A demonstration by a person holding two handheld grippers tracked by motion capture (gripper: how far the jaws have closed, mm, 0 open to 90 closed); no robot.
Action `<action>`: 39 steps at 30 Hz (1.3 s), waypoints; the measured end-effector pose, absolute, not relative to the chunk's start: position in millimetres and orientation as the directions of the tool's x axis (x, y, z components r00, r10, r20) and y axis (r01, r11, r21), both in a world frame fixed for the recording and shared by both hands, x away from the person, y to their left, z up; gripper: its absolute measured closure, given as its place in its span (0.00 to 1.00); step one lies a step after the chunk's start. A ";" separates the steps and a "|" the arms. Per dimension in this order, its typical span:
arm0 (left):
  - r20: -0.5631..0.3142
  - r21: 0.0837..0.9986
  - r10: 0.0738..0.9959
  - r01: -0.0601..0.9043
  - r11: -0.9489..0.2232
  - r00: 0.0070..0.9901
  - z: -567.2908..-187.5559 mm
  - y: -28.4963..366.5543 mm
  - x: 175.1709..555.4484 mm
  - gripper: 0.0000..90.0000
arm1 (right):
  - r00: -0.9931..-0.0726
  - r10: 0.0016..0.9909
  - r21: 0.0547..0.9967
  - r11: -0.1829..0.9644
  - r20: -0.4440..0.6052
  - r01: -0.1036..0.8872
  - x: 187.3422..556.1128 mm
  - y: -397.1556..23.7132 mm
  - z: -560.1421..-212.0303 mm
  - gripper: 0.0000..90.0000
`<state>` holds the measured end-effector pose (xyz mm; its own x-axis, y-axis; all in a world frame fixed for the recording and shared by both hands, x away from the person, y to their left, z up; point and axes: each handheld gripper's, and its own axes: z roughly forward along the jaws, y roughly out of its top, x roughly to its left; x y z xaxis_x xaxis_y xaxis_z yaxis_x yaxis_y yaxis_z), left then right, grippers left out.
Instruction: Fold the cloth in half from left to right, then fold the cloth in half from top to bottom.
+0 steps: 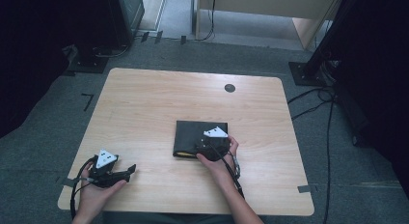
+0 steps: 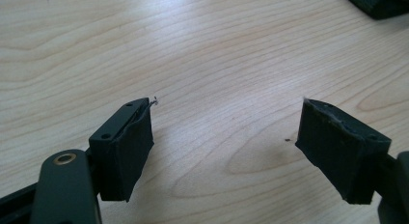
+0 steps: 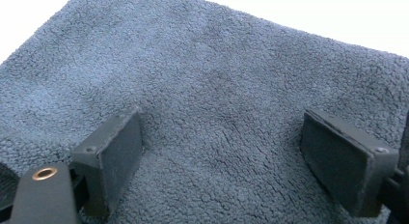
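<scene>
Both grippers I read as wide open, nothing held | right gripper [image 3: 222,161] just over folded dark fleece cloth [image 1: 193,134] lying mid-table [image 1: 144,103] | left gripper [image 2: 224,147] above bare wood, near-left edge

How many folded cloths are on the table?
1: a dark folded cloth right of the table's centre, under the right hand-held gripper. Layers within the fold can't be told apart.
</scene>
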<state>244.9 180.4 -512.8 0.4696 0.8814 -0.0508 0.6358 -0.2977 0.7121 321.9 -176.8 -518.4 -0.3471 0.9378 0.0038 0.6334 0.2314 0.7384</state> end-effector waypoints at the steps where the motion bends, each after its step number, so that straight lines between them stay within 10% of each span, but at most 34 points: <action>1: -0.049 0.706 0.882 0.641 -0.300 0.468 -513.8 179.4 244.9 0.23 | -0.350 0.937 0.738 0.234 0.003 0.633 326.4 -176.6 -518.2 0.16; 23: 0.008 0.714 0.884 0.616 -0.332 0.468 -517.8 173.1 243.3 0.20 | -0.333 0.943 0.744 0.218 0.007 0.632 376.1 -169.1 -518.4 0.16; 39: 0.009 0.713 0.885 0.617 -0.332 0.466 -517.7 173.1 243.1 0.20 | -0.394 0.917 0.760 0.218 0.054 0.612 321.7 -214.5 -487.2 0.11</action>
<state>243.1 173.1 -517.7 0.4664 0.8845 0.0087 0.6169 -0.3323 0.7135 321.7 -214.5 -487.2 -0.3942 0.9174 0.0539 0.6120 0.2183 0.7602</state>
